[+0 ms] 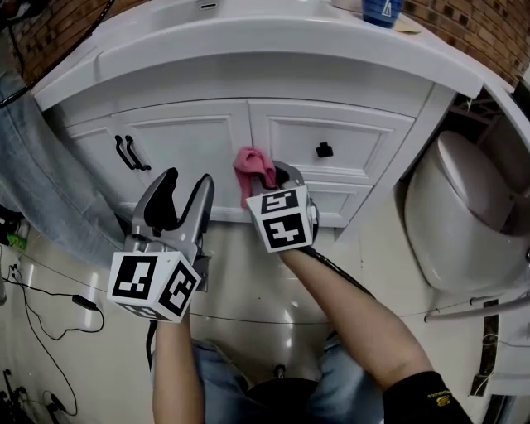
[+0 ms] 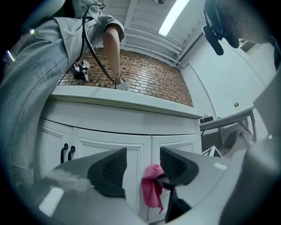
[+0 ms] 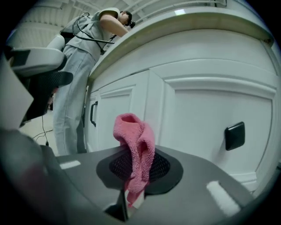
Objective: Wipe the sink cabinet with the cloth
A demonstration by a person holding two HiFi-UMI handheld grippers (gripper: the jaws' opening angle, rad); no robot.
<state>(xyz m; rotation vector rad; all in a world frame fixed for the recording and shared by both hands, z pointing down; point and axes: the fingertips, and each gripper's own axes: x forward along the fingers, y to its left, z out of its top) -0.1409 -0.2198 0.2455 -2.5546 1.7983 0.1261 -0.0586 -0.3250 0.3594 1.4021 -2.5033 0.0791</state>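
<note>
The white sink cabinet [image 1: 190, 141] fills the upper head view, with paired doors and drawers. A pink cloth [image 1: 252, 166] hangs bunched at the seam between a door and a drawer, close to or touching the front. My right gripper [image 1: 269, 175] is shut on it. In the right gripper view the cloth [image 3: 134, 151] droops over the lower pad, pinched near the jaw base. My left gripper [image 1: 184, 192] hovers open and empty left of the cloth, just before the door. The left gripper view has the cloth [image 2: 152, 189] showing between the open left gripper [image 2: 142, 165] jaws.
Black door handles [image 1: 128, 153] and a black drawer knob [image 1: 325, 150] stick out of the front. A toilet [image 1: 472, 215] stands close on the right. A person in jeans [image 1: 33, 166] stands at the left. A blue cup [image 1: 381, 10] is on the counter. Cables [image 1: 50, 306] lie on the floor.
</note>
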